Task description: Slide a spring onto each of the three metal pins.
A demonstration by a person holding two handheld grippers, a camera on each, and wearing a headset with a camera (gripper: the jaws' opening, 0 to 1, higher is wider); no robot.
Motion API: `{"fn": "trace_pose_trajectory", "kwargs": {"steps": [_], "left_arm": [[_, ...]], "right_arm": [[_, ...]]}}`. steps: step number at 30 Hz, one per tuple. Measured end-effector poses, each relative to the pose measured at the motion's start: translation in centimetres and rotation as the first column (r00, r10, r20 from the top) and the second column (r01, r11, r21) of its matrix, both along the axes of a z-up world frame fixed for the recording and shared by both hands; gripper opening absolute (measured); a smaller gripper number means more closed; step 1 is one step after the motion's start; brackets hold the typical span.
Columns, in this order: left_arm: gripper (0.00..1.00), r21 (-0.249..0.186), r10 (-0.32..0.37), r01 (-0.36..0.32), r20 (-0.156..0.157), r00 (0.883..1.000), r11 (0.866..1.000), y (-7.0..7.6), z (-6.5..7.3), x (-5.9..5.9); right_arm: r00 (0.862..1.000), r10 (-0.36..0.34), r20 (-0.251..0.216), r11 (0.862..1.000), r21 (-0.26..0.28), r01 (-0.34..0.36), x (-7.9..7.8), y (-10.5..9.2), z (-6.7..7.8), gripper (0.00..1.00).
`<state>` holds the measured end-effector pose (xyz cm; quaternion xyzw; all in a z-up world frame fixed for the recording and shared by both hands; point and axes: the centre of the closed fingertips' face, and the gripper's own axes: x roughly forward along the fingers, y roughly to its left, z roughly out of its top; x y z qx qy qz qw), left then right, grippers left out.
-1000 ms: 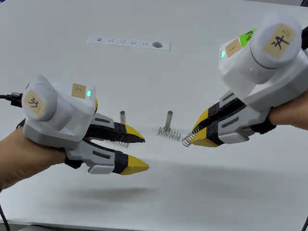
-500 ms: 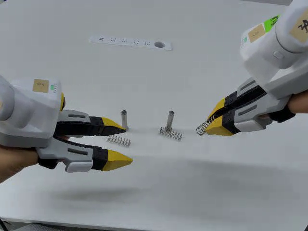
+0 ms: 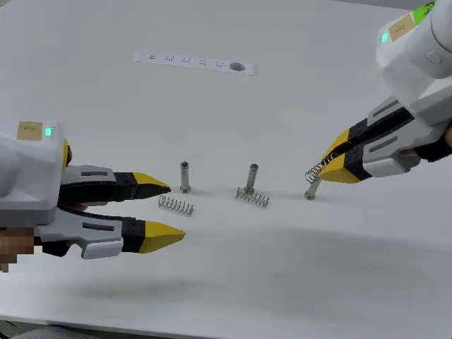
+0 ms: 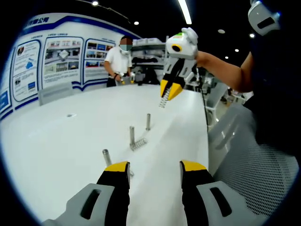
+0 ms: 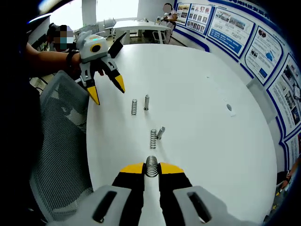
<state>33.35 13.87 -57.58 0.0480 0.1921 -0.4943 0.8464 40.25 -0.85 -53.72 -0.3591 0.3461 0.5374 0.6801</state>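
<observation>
A spring point(image 3: 314, 171) is gripped by one end in the closed jaws of the right tool point(image 3: 325, 168). Its free end is held just above the rightmost pin point(image 3: 311, 188), presumably so the coil can be threaded over the pin's top. Two loose springs point(image 3: 175, 205) point(image 3: 252, 198) are found on the worktop point(image 3: 226, 282), each beside its own upright pin point(image 3: 185, 176) point(image 3: 251, 178). The left tool point(image 4: 155, 167) is held open and empty near the left one, probably in readiness.

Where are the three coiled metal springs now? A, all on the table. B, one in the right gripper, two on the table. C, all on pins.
B: the yellow-tipped right gripper pinches one coiled metal spring; a second spring and a third spring lie on the white table.
</observation>
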Motion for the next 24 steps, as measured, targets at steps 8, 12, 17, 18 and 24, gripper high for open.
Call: {"fn": "trace_pose_trajectory", "kwargs": {"steps": [8,12,17,18,24], "left_arm": [[0.46,-0.013,0.031,-0.031,0.004,1.000,0.999,0.5,0.0,0.0],[0.47,-0.017,0.041,-0.041,0.005,0.999,0.999,0.6,0.1,0.0],[0.49,-0.018,0.053,-0.053,0.004,0.999,0.998,0.7,0.0,0.1],[0.49,-0.019,0.056,-0.056,0.003,0.998,0.998,0.8,0.0,0.2],[0.50,-0.021,0.063,-0.063,0.003,0.998,0.998,0.8,-0.1,0.2]], "right_arm": [[0.999,-0.025,0.026,0.999,-0.047,0.026,2.1,-1.3,0.1,0.12],[0.999,-0.028,0.028,0.996,-0.081,0.030,3.0,-1.7,-0.3,0.12],[1.000,-0.025,0.012,0.992,-0.123,0.026,3.7,-2.0,-1.2,0.12],[1.000,-0.019,0.009,0.991,-0.136,0.021,3.9,-2.1,-1.5,0.12],[1.000,-0.009,-0.009,0.982,-0.189,0.007,4.6,-2.2,-3.1,0.12]]}}
